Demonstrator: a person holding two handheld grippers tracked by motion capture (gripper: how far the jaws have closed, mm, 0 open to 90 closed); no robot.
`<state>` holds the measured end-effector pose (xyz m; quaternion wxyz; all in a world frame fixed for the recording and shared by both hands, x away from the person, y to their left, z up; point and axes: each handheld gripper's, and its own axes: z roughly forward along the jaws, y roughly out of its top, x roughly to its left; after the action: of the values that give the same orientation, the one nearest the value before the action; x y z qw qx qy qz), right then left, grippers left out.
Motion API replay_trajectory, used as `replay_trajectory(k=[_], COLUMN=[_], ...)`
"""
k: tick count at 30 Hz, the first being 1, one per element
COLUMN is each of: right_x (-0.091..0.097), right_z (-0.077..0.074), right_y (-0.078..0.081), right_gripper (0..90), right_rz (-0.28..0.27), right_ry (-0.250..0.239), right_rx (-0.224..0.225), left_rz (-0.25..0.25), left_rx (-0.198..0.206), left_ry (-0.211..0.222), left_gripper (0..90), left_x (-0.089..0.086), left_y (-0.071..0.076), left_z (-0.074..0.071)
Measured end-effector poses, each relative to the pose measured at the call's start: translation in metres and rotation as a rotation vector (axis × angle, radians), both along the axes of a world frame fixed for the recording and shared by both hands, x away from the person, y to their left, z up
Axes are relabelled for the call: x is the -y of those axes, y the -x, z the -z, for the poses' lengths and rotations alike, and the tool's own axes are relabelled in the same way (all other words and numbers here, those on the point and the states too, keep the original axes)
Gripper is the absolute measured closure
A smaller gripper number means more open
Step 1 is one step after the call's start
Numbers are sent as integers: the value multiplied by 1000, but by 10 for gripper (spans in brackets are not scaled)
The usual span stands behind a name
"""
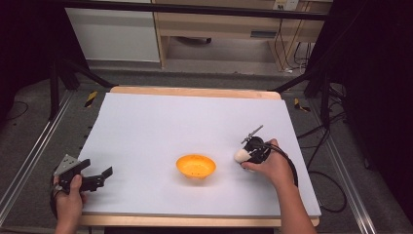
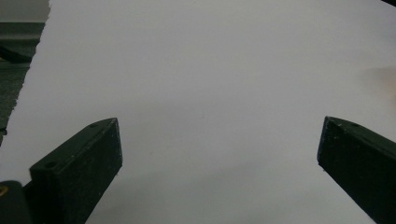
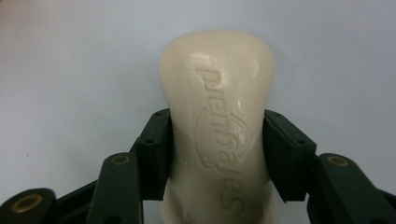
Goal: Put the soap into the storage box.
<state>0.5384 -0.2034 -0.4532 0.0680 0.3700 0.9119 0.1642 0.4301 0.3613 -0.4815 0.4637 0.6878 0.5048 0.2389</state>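
Note:
A cream bar of soap [image 3: 217,121] with embossed lettering sits between the jaws of my right gripper [image 3: 217,149], which press on both its long sides. In the high view the soap [image 1: 240,155] shows as a pale lump at the tip of the right gripper [image 1: 248,153], just right of an orange bowl [image 1: 196,165] on the white table sheet [image 1: 160,126]. My left gripper [image 1: 100,178] rests at the sheet's front left corner, jaws wide apart with nothing between them. In its own view the left gripper [image 2: 219,149] looks over bare white sheet.
The white sheet covers a wooden table [image 1: 195,91]. Black frame legs [image 1: 54,87] and cables [image 1: 324,146] stand on the grey floor around it. A wooden cabinet [image 1: 229,24] lies beyond the far edge.

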Motion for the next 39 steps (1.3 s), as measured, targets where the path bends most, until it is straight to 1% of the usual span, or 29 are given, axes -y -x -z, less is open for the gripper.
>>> replay_trajectory(k=[2, 5, 13, 15, 18, 21, 23, 28, 31, 34, 39], right_x=[0, 1, 1, 1, 2, 2, 1, -4, -9, -14, -22], right_z=[0, 0, -1, -4, -9, -15, -19, -27, -30, -33, -39], right_y=[0, 1, 1, 3, 5, 7, 8, 11, 12, 14, 17], right_gripper=[483, 488, 496, 496, 497, 497, 498, 498, 498, 498, 498], right_rz=[-1, 16, -16, -12, -28, -33, -45, -80, -99, -127, -165], right_ry=[-4, -11, -6, -11, -14, -20, -27, -18, -27, -15, -15], right_rx=[2, -1, 19, 28, 51, 61, 67, 79, 87, 97, 101], left_rz=[0, -1, 0, -1, -1, -1, -2, -2, -2, -2, -2], left_rx=[1, 1, 1, 1, 2, 1, 1, 1, 2, 2, 2], left_ry=[0, -2, 0, 0, 0, -2, -2, -1, 0, 0, 1], left_gripper=[0, 0, 0, 0, 0, 0, 0, 0, 0, 0, 0], left_x=[0, 0, 0, 0, 0, 0, 0, 0, 0, 0, 0], left_y=[0, 0, 0, 0, 0, 0, 0, 0, 0, 0, 0], left_z=[0, 0, 0, 0, 0, 0, 0, 0, 0, 0, 0])
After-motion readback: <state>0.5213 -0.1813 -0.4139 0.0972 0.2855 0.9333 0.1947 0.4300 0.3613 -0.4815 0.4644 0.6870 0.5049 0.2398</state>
